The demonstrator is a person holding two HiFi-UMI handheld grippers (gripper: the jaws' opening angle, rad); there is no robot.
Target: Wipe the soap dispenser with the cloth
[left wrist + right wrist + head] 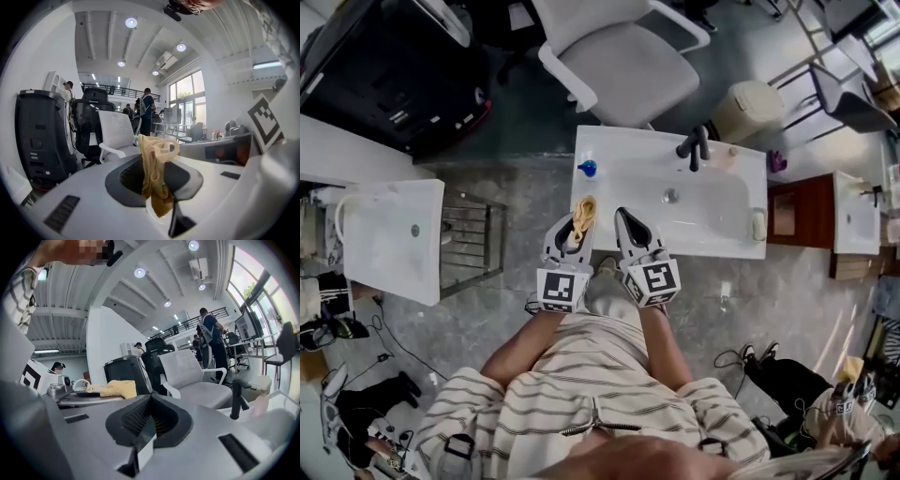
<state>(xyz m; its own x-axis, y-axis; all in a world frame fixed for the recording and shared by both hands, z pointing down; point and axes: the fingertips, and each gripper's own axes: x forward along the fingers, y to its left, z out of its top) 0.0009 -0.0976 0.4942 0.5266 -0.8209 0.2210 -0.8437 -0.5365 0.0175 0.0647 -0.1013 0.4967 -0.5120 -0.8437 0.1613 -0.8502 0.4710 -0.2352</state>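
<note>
A white sink (712, 234) stands in front of me with a black tap (694, 145) at its back rim. Right of the tap is a pale pinkish bottle (727, 155), seemingly the soap dispenser (259, 404). My left gripper (574, 225) is shut on a crumpled yellow cloth (583, 214) at the sink's front left edge. The cloth (157, 164) hangs bunched between that left gripper's (157, 190) jaws. My right gripper (628, 220) hovers beside it over the front rim, shut and with nothing in it (151, 420). The right gripper view also shows the cloth (115, 389) at left.
A small blue object (587, 168) sits on the sink's left rim, a purple one (777, 161) off its right end. Behind the sink stand a white office chair (628, 61) and a bin (745, 108). A second white basin (394, 234) is at left, a wooden cabinet (797, 214) at right.
</note>
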